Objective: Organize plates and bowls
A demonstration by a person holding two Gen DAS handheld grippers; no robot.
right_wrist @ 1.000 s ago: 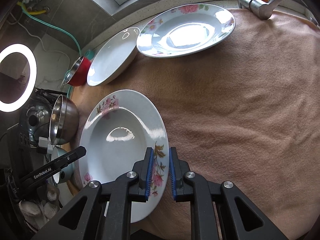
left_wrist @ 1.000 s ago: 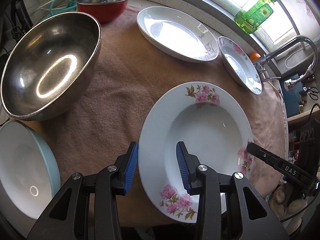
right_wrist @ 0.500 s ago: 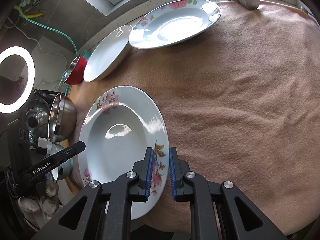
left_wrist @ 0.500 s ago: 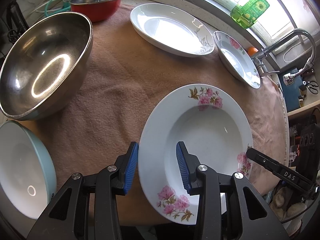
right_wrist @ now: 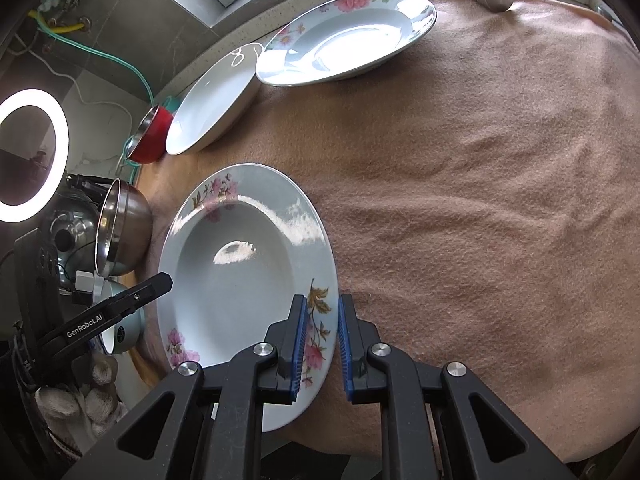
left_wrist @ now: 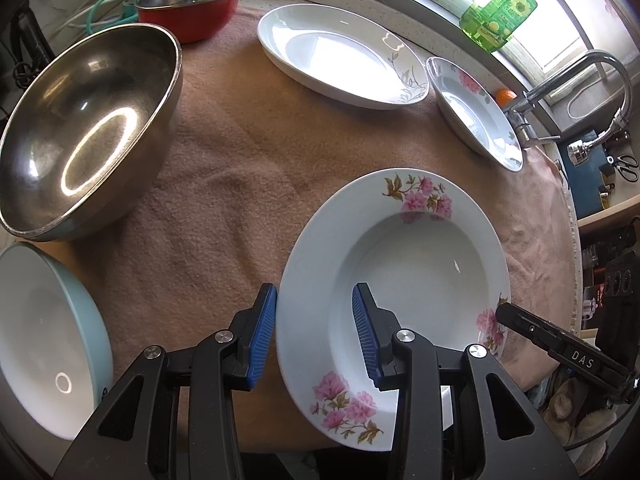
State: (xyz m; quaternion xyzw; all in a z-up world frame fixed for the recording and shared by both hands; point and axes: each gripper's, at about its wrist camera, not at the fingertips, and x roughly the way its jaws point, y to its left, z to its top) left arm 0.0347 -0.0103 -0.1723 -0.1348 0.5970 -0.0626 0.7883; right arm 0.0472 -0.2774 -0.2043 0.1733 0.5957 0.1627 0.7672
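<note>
A pinkish-brown towel (left_wrist: 248, 152) covers the counter and fills most of both views. On it, at the left edge of the left wrist view, a big steel mixing bowl (left_wrist: 86, 136) tilts its mouth toward the camera, with a pale blue bowl (left_wrist: 44, 340) below it in the lower left corner. The flowered deep plate (left_wrist: 400, 248) sits lower right of centre in that view and left of centre in the right wrist view (right_wrist: 244, 276), near the front edge of the towel. The left gripper (left_wrist: 314, 330) stands spread across the plate's left rim, one blue pad outside the edge and the other over the well; whether either pad touches the china cannot be told. The right gripper (right_wrist: 322, 342) is narrowed down onto the opposite rim, its pads pinching the flowered border from both sides. A plain white plate (left_wrist: 340, 52) lies at top centre of the left view, and a second flowered plate (left_wrist: 474, 112) just right of it, close but seemingly apart. A small red bowl (left_wrist: 190, 4) with a steel lining sits at the upper left. A green soap bottle (left_wrist: 500, 12) stands on the sill at upper right, with a steel faucet (left_wrist: 560, 80) below it.
</note>
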